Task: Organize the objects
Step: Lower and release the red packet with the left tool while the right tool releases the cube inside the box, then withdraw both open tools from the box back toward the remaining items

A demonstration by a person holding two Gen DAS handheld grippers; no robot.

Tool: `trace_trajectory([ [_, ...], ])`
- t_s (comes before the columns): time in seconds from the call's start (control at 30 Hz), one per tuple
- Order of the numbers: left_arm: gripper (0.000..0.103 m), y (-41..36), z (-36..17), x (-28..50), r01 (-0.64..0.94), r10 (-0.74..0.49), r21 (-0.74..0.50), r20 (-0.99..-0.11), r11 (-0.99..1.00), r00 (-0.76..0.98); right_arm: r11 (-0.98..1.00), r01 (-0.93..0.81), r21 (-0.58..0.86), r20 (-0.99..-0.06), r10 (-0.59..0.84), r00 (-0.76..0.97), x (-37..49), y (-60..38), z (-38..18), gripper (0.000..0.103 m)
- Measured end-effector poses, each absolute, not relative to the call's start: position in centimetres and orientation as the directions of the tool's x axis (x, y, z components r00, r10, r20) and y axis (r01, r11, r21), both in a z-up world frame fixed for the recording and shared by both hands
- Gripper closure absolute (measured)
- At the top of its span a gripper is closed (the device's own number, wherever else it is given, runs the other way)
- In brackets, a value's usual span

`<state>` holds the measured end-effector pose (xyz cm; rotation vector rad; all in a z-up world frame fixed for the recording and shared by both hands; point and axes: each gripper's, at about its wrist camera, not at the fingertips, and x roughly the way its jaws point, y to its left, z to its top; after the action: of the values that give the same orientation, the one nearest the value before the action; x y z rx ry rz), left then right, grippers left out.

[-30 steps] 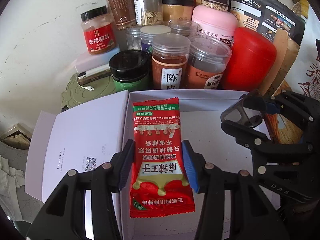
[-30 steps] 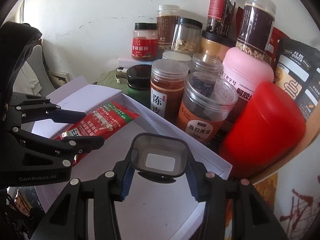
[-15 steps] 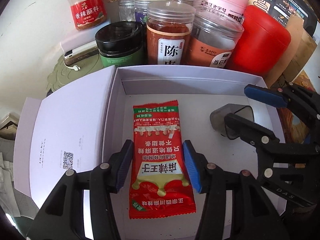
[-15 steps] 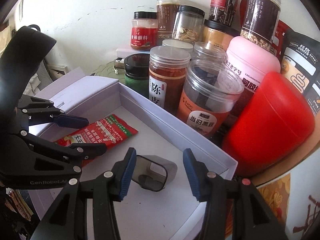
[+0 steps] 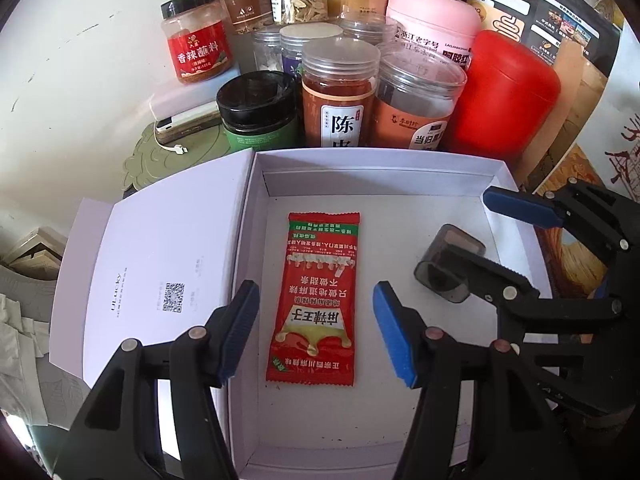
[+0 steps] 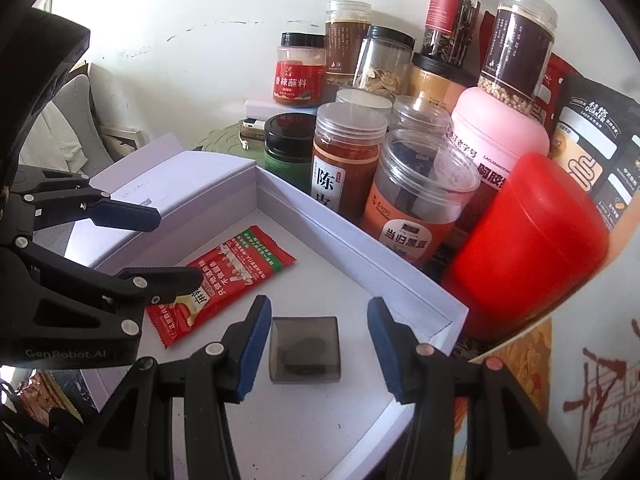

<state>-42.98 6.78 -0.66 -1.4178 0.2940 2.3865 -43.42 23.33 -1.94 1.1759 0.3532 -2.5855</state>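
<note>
A red snack packet (image 5: 316,300) lies flat on the floor of an open white box (image 5: 376,164). My left gripper (image 5: 316,334) straddles the packet's lower half; its jaws are opening and both blue pads stand clear of the packet. To the right a small smoky plastic case (image 6: 305,350) rests on the same floor between the fingers of my right gripper (image 6: 320,350), which is open: the left pad is close beside the case and the right pad well off it. The right wrist view also shows the packet (image 6: 224,276), the box wall (image 6: 360,248) and the left gripper (image 6: 156,246).
The box's lid (image 5: 160,264) lies open to the left. Right behind the box crowd several jars (image 5: 340,96), a red canister (image 5: 508,96), a pink tub (image 5: 432,28) and a black pouch (image 5: 552,20). A power bank (image 5: 184,124) sits on a green mat at the back left.
Both grippers let go. The left jaws spread off the packet, which now lies on the box floor. The smoky case left the right jaws, dropped into the box and settled flat.
</note>
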Motion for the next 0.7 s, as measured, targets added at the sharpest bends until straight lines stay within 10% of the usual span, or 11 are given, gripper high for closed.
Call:
trace_trajectory([
  [0.7, 0.045, 3.0, 10.0, -34.0, -0.336, 0.183, 0.017, -0.812, -0.942, -0.554, -0.92, 0.362, -0.147, -0.677, -0.174, -0.715, -35.0, 22.3, 6.8, 0.051],
])
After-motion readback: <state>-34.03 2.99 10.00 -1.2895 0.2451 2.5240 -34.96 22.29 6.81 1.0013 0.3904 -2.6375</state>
